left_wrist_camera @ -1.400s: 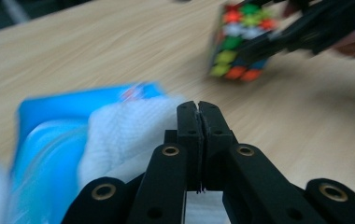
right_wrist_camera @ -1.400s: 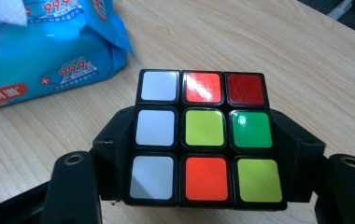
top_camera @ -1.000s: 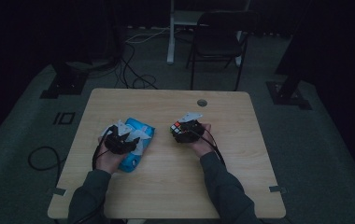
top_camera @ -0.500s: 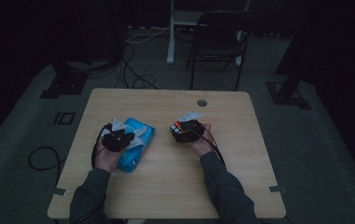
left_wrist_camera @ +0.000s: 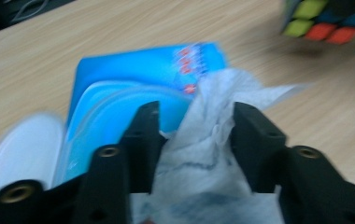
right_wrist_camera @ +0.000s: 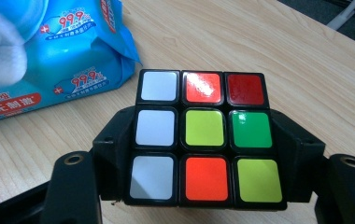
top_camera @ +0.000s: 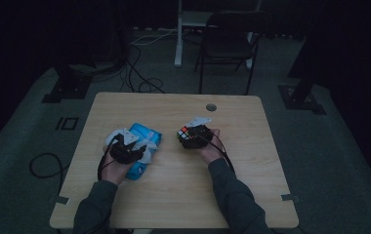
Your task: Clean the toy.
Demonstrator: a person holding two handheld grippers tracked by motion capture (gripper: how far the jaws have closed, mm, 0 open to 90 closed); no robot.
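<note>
- Left claw [left_wrist_camera: 192, 140] over the blue wipes pack [left_wrist_camera: 133, 79] on the tabletop [top_camera: 252, 161]; jaws half apart, just been opening, white wipe [left_wrist_camera: 213, 135] bunched between them
- Right claw [right_wrist_camera: 203, 154] clamps the puzzle cube [right_wrist_camera: 201, 135]; its own view shows the white, red, green stickers

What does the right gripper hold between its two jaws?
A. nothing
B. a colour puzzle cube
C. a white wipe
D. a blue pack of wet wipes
B: in the right gripper view the two black jaws of the right gripper press on both sides of the puzzle cube.
</note>
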